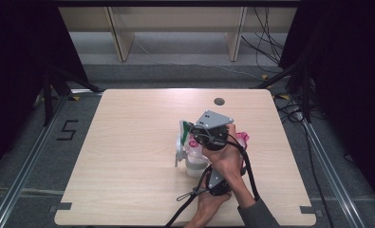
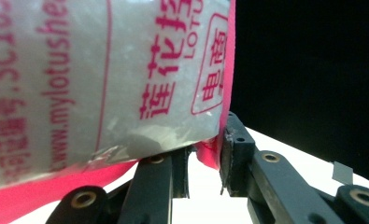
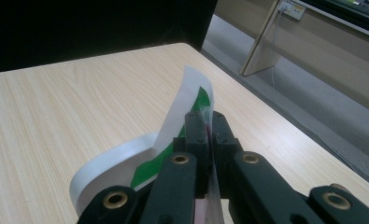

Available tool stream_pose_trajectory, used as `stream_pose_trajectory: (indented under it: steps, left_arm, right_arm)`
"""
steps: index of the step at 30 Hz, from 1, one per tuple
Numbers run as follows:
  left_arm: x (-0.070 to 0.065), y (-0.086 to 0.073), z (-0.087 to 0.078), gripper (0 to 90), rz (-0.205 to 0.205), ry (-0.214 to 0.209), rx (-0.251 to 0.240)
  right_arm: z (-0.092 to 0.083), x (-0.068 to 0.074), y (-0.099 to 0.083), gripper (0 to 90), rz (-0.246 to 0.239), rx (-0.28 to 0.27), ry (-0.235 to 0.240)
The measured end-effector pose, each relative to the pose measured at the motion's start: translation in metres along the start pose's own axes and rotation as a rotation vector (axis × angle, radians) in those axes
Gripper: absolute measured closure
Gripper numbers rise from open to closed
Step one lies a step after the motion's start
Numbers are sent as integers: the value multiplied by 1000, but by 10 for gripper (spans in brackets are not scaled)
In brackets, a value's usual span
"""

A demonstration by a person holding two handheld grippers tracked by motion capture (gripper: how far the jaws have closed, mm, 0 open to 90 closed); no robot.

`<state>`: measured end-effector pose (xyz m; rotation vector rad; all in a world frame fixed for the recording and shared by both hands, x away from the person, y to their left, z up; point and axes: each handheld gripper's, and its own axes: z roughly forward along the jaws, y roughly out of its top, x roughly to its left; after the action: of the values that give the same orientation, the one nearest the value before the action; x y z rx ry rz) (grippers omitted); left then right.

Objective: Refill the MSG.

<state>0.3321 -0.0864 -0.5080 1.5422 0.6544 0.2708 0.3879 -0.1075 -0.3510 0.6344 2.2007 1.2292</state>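
Holding the clear plastic pouch with pink print and pink edge (image 2: 102, 79) over the pale wooden table (image 1: 128, 142), we're pinching its pink edge with the left gripper (image 2: 203, 161) while the right gripper (image 3: 205, 135) is clamping the white-and-green strip (image 3: 191, 100), so next we're probably peeling it apart steadily.

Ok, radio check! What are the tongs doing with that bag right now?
Left tongs pinch the bag's pink edge. Right tongs shut on its white-and-green flap. Bag up over the table. Nothing in the way.
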Motion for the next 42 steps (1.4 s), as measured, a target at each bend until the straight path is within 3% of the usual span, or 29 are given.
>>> stream_pose_trajectory:
  steps: [1,3,5,6,13,19,26,33,42]
  left_arm:
    - [0,0,0,752,5,15,0]
    - [0,0,0,752,10,9,8]
    - [0,0,0,751,3,10,4]
    - [1,0,-2,752,6,0,17]
    - [0,0,0,751,8,11,8]
    - [0,0,-1,752,5,1,7]
    - [1,1,-1,752,2,2,4]
    - [1,1,-2,752,-2,1,-1]
    - [1,1,-2,753,-2,2,-4]
  right_arm:
    - [-1,0,0,897,8,-5,-4]
    - [-1,0,1,897,-7,-7,-1]
    - [-1,1,0,898,10,2,0]
    - [1,1,0,898,-11,-1,-1]
    - [-1,0,0,898,10,1,13]
    - [-2,-1,1,898,-12,-18,-4]
    - [-3,1,1,898,35,-4,7]
    - [-3,0,2,898,-7,-12,10]
    - [-3,0,2,898,-2,-9,16]
